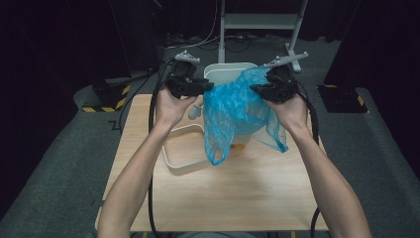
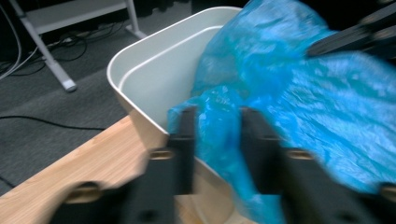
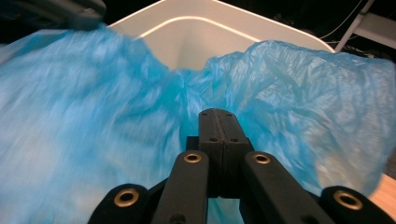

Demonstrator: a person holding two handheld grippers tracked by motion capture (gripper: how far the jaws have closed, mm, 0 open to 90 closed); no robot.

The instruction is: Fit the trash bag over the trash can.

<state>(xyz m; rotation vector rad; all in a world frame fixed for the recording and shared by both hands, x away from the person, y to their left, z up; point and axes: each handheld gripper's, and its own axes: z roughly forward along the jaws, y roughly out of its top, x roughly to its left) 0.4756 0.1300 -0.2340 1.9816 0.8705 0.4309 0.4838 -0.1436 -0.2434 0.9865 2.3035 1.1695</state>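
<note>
My jaws are matt black plastic. The bag (image 1: 236, 111) is thin, crinkled, translucent blue plastic film. The bin (image 2: 161, 77) is smooth, matt white plastic. The table (image 1: 233, 193) is smooth light wood.

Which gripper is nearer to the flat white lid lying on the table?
Left. The left gripper hangs just above the lid's far end. The right gripper is across the blue bag, farther off to the side.

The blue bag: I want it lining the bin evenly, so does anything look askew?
Yes. The blue plastic bag hangs bunched outside the white bin, trailing onto the table, not spread over its rim.
</note>
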